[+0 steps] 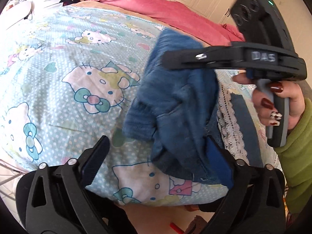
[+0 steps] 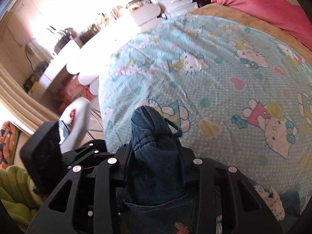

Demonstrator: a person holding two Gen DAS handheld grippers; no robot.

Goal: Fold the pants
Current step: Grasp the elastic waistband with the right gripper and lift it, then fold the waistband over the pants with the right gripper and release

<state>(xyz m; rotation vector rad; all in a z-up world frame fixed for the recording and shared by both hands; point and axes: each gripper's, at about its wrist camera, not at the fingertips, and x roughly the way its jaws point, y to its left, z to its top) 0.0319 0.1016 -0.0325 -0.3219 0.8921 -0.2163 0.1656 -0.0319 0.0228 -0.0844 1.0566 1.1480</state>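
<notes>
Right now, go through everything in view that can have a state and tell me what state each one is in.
Right gripper: shut on the jeans.
Left gripper: open, fingers spread, one against the jeans.
Jeans: bunched, lifted off the bed, hanging from the right gripper.
Bedsheet: spread over the bed, lightly wrinkled.
Pink duvet: heaped along the far side of the bed.

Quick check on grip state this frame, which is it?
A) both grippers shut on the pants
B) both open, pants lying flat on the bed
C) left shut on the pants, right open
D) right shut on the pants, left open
D. In the right wrist view the right gripper has its fingers closed on a bunch of the denim pants; in the left wrist view the left gripper has its fingers spread wide, with the pants hanging beside one finger, unclamped.
</notes>
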